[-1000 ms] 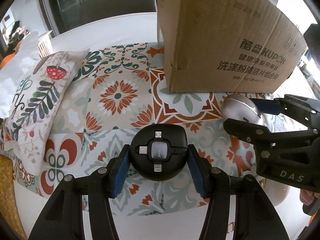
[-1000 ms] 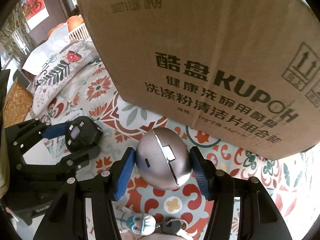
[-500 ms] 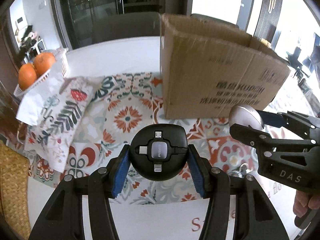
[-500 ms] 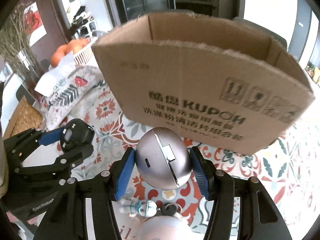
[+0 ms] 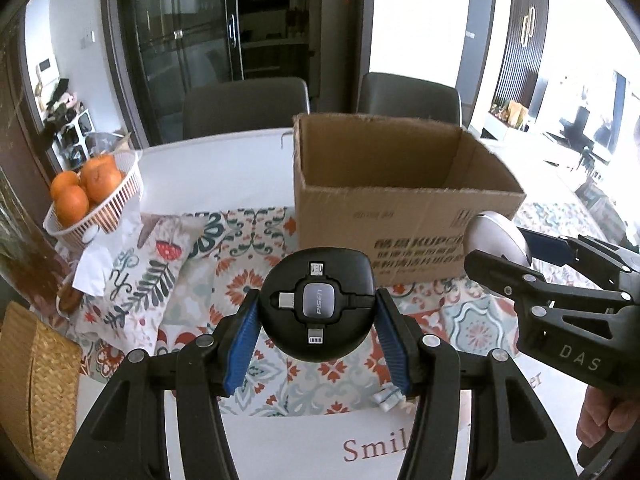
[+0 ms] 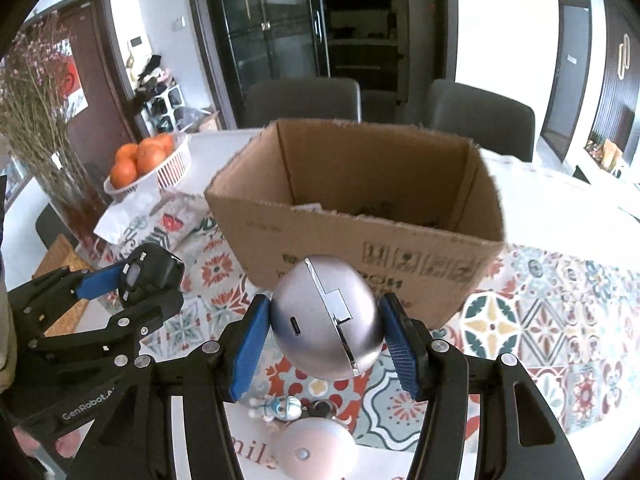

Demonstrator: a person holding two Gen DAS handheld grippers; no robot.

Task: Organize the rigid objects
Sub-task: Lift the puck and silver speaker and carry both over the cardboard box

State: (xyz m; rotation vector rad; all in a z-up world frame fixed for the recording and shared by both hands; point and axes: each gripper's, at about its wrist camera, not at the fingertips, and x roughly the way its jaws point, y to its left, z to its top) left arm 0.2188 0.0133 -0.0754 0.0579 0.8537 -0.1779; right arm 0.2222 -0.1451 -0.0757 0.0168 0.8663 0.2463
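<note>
Black round cable hub, "PISEN" on its centre w/ plug tips around it, sits clamped between the blue pads of the left gripper, held up off the patterned cloth. Silver ball-shaped gadget w/ a small port is gripped the same way by the right gripper, just in front of the open cardboard box. Box interior is dim; poss. some bits at the bottom, can't tell. Below the right claw: small figurine and a pale round item on the table. Basket of oranges far left, chairs behind.
</note>
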